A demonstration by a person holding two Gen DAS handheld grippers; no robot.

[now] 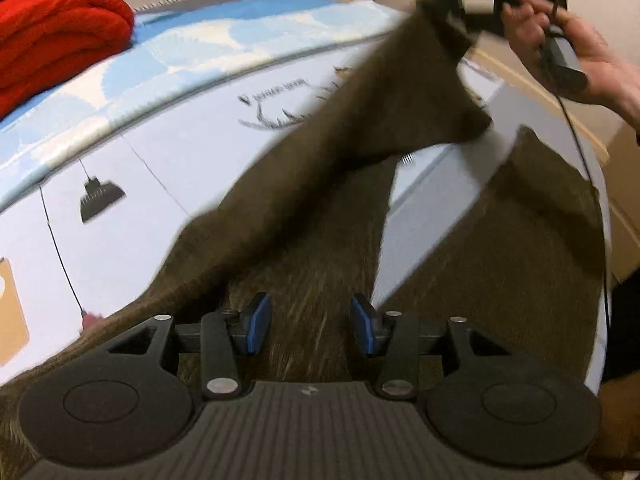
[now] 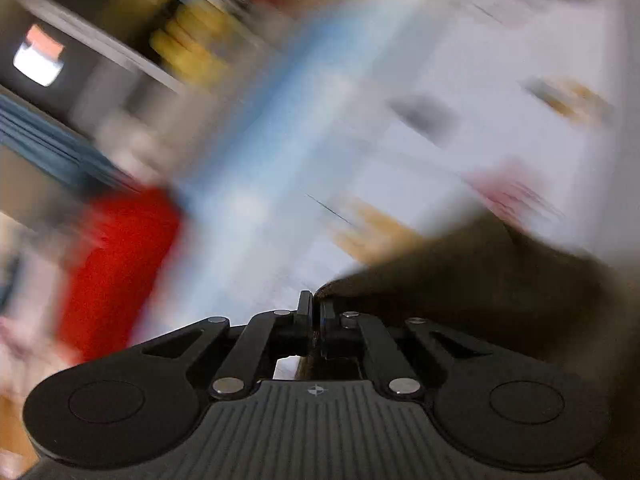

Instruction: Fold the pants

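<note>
Dark brown pants point(image 1: 320, 208) lie on a pale printed bed cover point(image 1: 160, 152). My left gripper point(image 1: 310, 326) is open, its blue-padded fingers point(image 1: 256, 322) low over the waist part of the pants. My right gripper point(image 1: 460, 4), held by a hand at the upper right, is shut on one pant leg and lifts its end above the bed. In the right wrist view my right gripper point(image 2: 316, 312) is closed on brown cloth point(image 2: 480, 292) that hangs to the right. The other leg point(image 1: 532, 232) lies flat on the right.
A folded red blanket point(image 1: 52, 36) sits at the far left of the bed, also blurred in the right wrist view point(image 2: 116, 268). A blue and white patterned cover point(image 1: 224, 36) runs along the far side. The bed's right edge point(image 1: 600, 184) borders a tan floor.
</note>
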